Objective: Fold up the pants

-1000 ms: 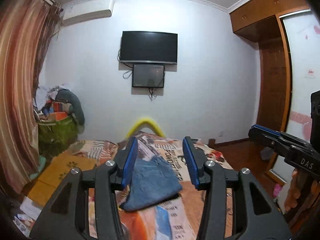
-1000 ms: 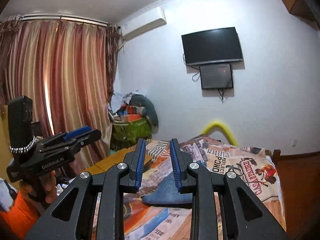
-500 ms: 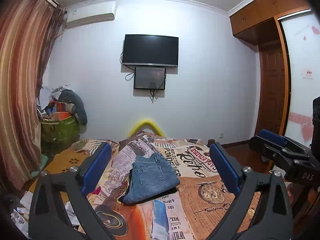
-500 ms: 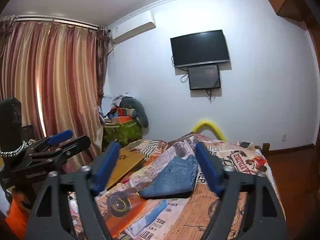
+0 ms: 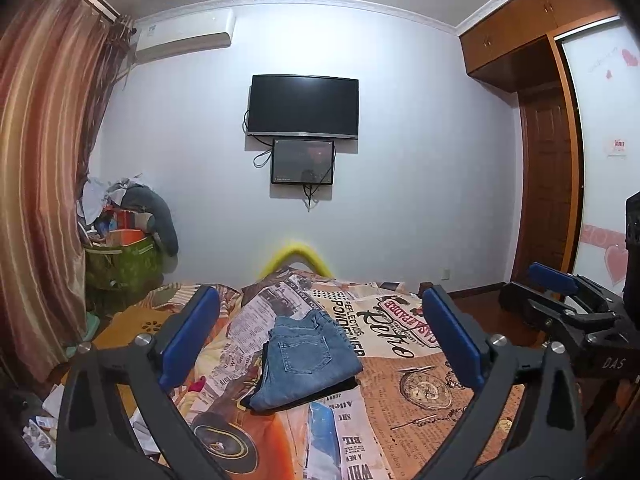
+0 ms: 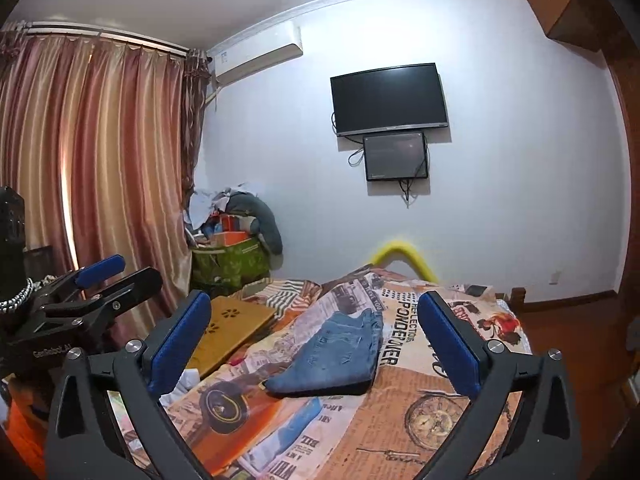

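With the right gripper (image 6: 314, 344) opening on nothing and the left gripper (image 5: 320, 340) spread wide and empty, the folded jeans (image 5: 306, 358) lie on the patterned bedspread (image 5: 420, 396), where a careless nudge could undo the fold.

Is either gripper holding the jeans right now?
No. The folded jeans lie free on the bedspread, and the left gripper and right gripper stand wide apart around nothing.
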`<action>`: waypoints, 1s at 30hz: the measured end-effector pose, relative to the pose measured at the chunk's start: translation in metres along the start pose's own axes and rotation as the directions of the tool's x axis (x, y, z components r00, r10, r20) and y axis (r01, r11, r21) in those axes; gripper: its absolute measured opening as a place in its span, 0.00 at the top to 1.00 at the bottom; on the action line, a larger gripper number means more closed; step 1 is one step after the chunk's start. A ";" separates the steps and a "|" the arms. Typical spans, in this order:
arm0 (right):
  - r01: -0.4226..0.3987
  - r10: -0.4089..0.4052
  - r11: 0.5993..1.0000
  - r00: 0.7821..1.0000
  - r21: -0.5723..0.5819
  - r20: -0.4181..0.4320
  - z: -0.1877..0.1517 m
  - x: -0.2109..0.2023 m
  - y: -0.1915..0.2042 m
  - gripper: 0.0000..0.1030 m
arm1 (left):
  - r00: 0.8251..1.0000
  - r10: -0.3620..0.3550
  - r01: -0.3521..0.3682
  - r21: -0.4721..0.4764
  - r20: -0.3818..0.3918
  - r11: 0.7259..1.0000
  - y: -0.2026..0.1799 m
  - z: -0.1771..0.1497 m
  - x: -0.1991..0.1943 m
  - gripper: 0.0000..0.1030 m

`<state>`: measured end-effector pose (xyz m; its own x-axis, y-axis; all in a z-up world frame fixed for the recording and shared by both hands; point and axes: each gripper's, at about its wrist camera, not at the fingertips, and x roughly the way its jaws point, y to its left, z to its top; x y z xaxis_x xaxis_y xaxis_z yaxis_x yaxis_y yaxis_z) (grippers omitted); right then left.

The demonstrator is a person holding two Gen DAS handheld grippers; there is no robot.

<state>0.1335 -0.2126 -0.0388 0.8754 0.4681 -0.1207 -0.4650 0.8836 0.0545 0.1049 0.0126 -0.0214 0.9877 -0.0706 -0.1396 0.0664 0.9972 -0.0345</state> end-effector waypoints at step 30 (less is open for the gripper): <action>0.020 -0.020 1.000 1.000 -0.011 0.003 0.001 -0.007 0.004 0.00 | 1.000 -0.014 0.014 0.004 -0.019 1.000 -0.007 -0.007 0.006 0.00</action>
<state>0.1256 -0.2125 -0.0367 0.8851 0.4500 -0.1185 -0.4484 0.8929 0.0414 0.1092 0.0052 -0.0284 0.9837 -0.0852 -0.1583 0.0811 0.9962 -0.0327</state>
